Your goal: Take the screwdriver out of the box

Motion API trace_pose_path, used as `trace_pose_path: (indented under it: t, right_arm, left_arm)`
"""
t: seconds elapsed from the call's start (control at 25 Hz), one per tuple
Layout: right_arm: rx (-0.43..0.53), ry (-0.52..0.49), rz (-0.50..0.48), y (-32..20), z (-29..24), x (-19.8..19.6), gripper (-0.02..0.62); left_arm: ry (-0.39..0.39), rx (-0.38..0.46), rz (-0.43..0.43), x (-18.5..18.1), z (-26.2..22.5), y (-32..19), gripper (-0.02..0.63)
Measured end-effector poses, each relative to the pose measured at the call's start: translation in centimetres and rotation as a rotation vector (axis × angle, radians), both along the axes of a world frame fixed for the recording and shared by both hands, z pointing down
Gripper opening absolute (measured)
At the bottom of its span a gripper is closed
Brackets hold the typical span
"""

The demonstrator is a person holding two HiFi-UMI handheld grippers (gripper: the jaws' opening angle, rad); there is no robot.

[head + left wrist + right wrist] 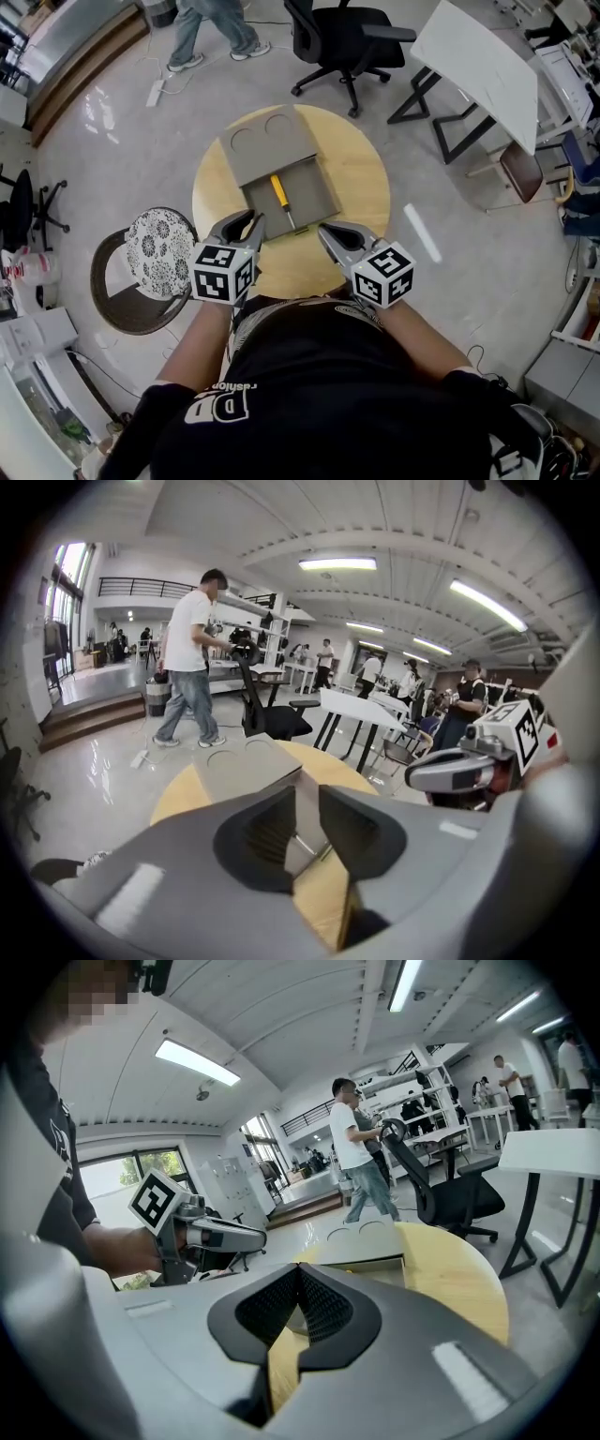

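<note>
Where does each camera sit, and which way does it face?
Head view: on the person's head, facing steeply down at the round table, open box and screwdriver; left tool, right tool and black shirt show.
Left gripper view: on the left tool, facing along its parted jaws toward the box; right tool shows at right.
Right gripper view: on the right tool, facing along its closed jaws toward the box; left tool shows at left.
Both gripper views share box, table, walking person.

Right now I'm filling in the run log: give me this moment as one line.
screwdriver: in open box, untouched | left gripper: open, empty, near box | right gripper: shut, empty
</note>
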State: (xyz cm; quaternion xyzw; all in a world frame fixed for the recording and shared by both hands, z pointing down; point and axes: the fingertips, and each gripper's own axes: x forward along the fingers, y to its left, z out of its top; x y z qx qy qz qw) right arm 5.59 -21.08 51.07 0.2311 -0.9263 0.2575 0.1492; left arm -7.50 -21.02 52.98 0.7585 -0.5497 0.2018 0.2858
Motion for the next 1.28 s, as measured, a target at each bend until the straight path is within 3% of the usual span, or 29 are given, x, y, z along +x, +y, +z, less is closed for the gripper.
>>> trace_pose_path:
  t: [0.2, 0.4, 1.0, 1.28]
  right_arm:
    - [-0.003, -0.013, 0.001, -0.4, -0.1, 0.7, 0.0]
    - [-0.012, -0.014, -0.01, -0.3, 0.4, 1.6, 0.0]
    - [-0.008, -0.003, -0.041, -1.6, 0.7, 4.8, 0.0]
    - [-0.022, 0.025, -0.042, -1.8, 1.8, 6.1, 0.0]
  left_arm:
    - [0.085, -0.076, -0.077, -0.3, 1.9, -1.0, 0.132]
    - [0.113, -0.127, -0.131, -0.4, 4.1, -2.3, 0.132]
    - [-0.006, -0.286, -0.196, 0.6, 12.2, -6.3, 0.132]
    - [0.001, -0.371, -0.234, 0.4, 16.1, -7.3, 0.132]
